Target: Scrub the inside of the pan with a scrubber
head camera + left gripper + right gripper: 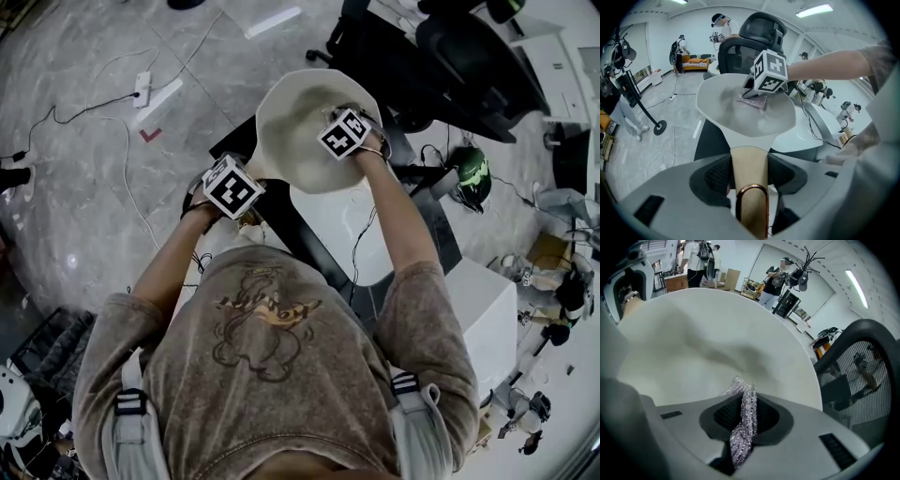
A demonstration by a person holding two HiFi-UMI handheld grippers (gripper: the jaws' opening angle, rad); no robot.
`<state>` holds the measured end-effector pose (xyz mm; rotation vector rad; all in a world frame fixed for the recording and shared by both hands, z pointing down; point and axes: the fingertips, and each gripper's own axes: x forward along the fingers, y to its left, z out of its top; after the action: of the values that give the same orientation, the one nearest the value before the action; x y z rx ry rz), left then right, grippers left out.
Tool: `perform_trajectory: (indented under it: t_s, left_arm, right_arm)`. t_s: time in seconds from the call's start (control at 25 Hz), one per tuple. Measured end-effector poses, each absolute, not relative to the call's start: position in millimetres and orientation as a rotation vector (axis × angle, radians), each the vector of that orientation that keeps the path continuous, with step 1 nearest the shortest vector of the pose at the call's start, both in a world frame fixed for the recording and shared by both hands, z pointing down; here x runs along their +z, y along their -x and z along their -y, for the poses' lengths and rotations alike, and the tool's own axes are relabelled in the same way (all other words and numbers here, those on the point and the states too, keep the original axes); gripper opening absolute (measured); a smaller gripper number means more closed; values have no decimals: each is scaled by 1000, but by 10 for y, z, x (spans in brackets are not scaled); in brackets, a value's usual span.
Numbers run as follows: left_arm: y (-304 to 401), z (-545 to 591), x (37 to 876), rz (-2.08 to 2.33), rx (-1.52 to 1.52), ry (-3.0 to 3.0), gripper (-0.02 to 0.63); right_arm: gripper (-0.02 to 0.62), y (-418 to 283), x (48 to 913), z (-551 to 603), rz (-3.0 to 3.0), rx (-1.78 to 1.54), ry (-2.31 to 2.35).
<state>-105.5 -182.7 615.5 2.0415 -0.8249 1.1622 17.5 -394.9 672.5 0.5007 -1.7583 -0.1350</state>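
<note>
A cream-white pan (302, 127) is held up in the air, its bowl tipped toward me. Its tan handle (749, 180), with a copper hanging loop at the end, runs between the jaws of my left gripper (749, 176), which is shut on it. My right gripper (743, 418) is shut on a silvery, sparkly scrubber (743, 420) and reaches into the pan. The scrubber (753, 100) rests against the inner surface (708, 348), under the marker cube (769, 71) in the left gripper view. In the head view, both marker cubes hide the jaws.
A black office chair (469, 66) stands beyond the pan. Below it lie a white table (361, 239) and a white box (483, 319). Cables and a power strip (142, 87) lie on the marble floor at the left. Other people stand far back in the room.
</note>
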Motion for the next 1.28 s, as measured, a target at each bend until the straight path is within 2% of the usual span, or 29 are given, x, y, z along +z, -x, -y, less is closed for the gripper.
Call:
perform_trajectory:
  t_s: [0.56, 0.76, 0.96, 1.28]
  left_arm:
    - [1047, 1853, 6150, 852, 1166, -2041, 250]
    - [1051, 1844, 6147, 856, 1177, -2035, 250]
    - [1035, 1855, 6119, 868, 1171, -2041, 250]
    - [1037, 1883, 6120, 856, 1173, -2053, 250]
  right_arm:
    - [71, -533, 6707, 3205, 1603, 149, -309]
    - [71, -429, 6719, 2923, 1606, 195, -276]
    - [71, 87, 6767, 2612, 1757, 303, -195]
    - [71, 403, 6760, 2597, 1794, 402, -277]
